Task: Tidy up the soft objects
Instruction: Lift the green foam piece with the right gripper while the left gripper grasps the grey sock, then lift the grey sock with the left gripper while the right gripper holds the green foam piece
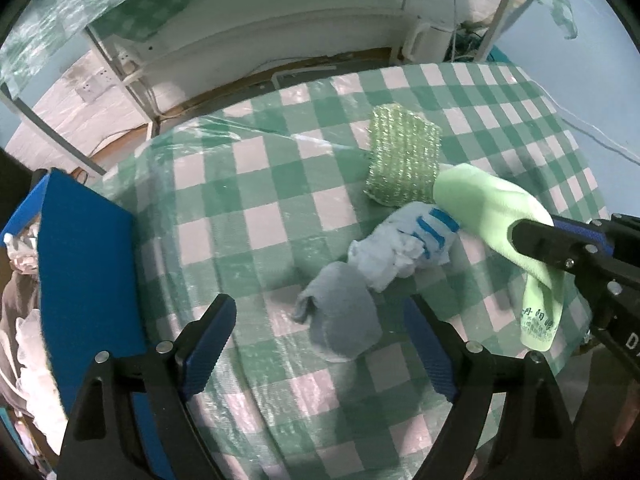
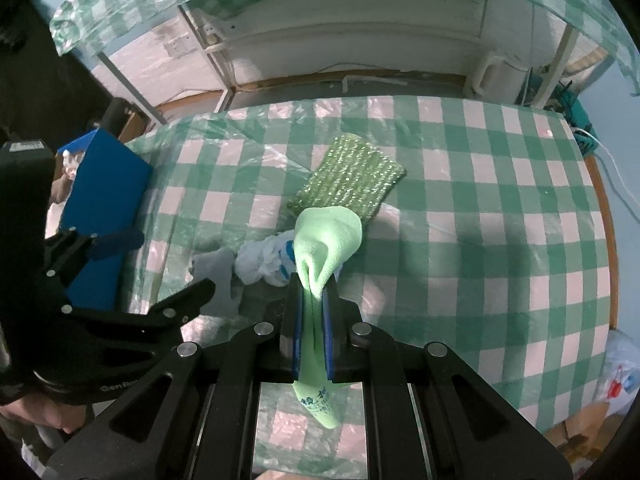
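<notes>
Right gripper (image 2: 311,316), jaws clamped on a light green sock (image 2: 326,240), holds it above the worktop (image 2: 480,240). Left gripper (image 1: 320,344), jaws wide and empty, hovers over a grey sock (image 1: 340,320). Risk: the dangling green sock snags the neighbouring white-and-blue sock (image 1: 400,248) or glittery scouring pad (image 1: 404,160), dragging them.

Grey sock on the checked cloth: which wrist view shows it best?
The left wrist view: the grey sock lies whole and unobstructed between the open left gripper fingers. In the right wrist view the left gripper covers part of it.
</notes>
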Tool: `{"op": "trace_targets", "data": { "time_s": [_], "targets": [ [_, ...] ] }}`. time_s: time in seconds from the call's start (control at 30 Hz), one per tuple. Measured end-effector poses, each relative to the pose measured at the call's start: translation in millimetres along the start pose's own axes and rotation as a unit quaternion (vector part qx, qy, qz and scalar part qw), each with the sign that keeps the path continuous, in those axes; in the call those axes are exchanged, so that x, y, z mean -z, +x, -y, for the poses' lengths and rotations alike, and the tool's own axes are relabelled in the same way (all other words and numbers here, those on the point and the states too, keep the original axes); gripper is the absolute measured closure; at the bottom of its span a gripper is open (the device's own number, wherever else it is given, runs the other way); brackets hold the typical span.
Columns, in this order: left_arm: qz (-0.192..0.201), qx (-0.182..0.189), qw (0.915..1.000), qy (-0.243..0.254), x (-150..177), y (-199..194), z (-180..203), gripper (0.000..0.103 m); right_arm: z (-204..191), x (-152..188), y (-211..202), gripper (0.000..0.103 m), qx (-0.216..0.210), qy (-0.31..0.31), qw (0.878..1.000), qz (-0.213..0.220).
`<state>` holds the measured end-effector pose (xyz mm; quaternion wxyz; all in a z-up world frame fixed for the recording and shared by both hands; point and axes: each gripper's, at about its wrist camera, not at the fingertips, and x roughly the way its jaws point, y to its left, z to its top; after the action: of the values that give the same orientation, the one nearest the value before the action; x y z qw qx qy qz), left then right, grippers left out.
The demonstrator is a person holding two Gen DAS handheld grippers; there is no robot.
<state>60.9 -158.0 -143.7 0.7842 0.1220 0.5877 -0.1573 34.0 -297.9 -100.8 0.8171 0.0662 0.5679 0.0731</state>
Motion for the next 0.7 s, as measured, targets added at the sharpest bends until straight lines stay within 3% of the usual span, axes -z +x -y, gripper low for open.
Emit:
{"op": "trace_targets", "data": {
  "time_s": [0.33, 0.43, 0.6, 0.7],
  "targets": [
    [-0.041, 0.016, 0.9990, 0.001, 5, 32, 7, 0.017, 5, 0, -2, 0.095, -0.011, 0.007, 1.000, 0.001],
    [-0.045, 0.021, 0.9988, -0.004, 6, 36, 4, 0.029, 6, 0, -3, 0.095, -0.013, 0.008, 1.000, 0.002],
    [-0.055, 0.029, 0.9980, 0.002, 7, 38, 3, 0.072, 3, 0, -3, 0.095, -0.015, 0.004, 1.000, 0.003],
    [-0.042, 0.024, 0.9988, 0.004, 7, 29, 2, 0.078, 1, 0, -5, 0.095, -0.016, 0.001, 1.000, 0.005]
  ]
}}
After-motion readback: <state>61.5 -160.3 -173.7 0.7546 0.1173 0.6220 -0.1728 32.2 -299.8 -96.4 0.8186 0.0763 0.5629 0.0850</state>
